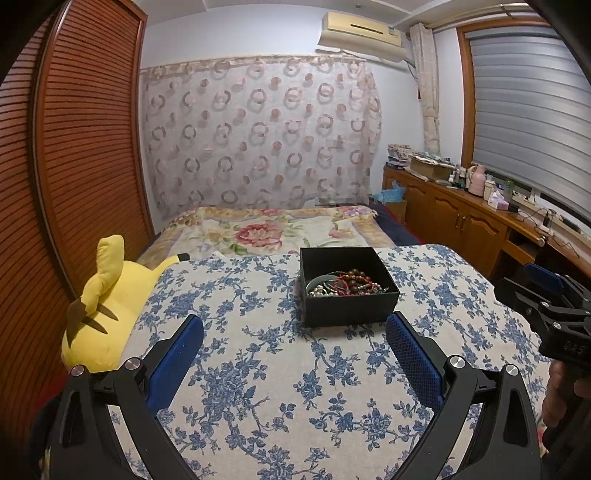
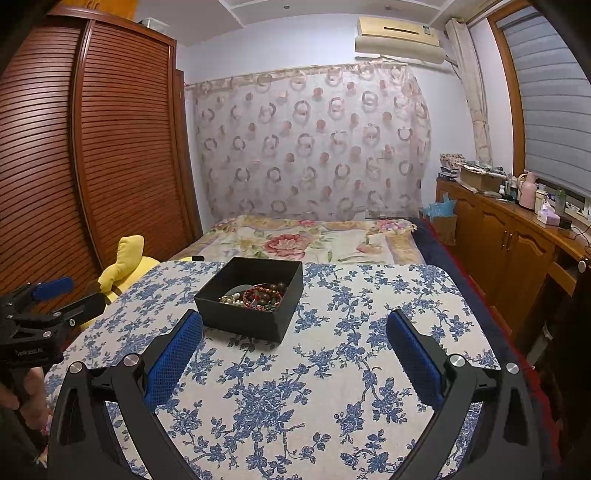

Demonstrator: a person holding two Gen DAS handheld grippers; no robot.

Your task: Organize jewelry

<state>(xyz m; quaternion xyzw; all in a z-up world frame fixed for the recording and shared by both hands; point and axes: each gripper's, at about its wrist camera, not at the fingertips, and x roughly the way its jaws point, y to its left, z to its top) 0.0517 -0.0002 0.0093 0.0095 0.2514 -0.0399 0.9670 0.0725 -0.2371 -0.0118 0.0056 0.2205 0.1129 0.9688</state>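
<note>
While the left tongs [image 1: 294, 341] hover spread and empty, a black box [image 1: 347, 306] of beaded bracelets [image 1: 347, 284] sits ahead on the floral-clothed surface [image 1: 258, 369]. From the right wrist, right tongs [image 2: 294, 341] gape wide, the box [image 2: 247, 314] just beyond the left finger.

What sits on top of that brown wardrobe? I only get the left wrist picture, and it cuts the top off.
Observer: A clear plastic container stands on top of the wardrobe, toward its right end.
Operator: And the gripper I'm looking along, how does it look from outside?
Observer: The right wrist view shows the left gripper from the side, jaws apart, out past the left edge of the table, with the yellow plush toy behind it.
Operator: What holds it up?
Observer: A bare left hand is wrapped around its handle underneath.
</note>
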